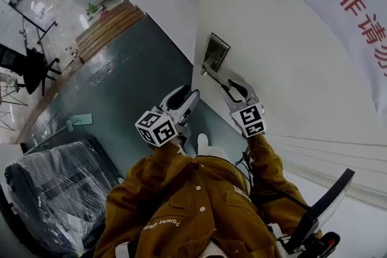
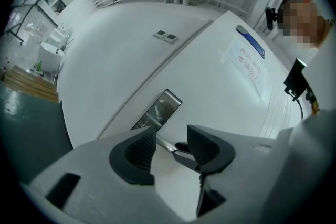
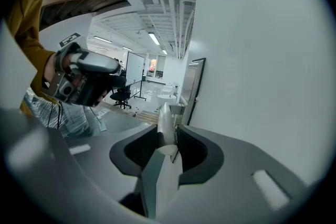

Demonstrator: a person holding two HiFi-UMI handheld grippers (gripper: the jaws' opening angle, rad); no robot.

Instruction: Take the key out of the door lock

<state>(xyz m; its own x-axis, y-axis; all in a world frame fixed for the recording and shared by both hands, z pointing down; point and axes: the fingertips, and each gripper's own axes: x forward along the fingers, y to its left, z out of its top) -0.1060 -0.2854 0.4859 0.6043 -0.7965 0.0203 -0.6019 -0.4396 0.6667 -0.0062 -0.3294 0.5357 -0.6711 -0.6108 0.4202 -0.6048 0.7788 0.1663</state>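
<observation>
Jaws of the right gripper point(image 3: 167, 138) clamp the door handle point(image 3: 165, 117) — likely steadying the door — while the left gripper point(image 2: 170, 145) hangs wide open, empty.

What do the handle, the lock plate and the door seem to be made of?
Handle: probably metal, satin silver, by its soft sheen. Lock plate: likely polished steel; it dimly mirrors the room. Door: smooth white coat, paint or laminate; what lies under it cannot be told.

The door handle point(image 3: 166, 126) is shiny smooth metal, the lock plate point(image 1: 216, 50) brushed metal, the door point(image 1: 272, 69) matt white.
</observation>
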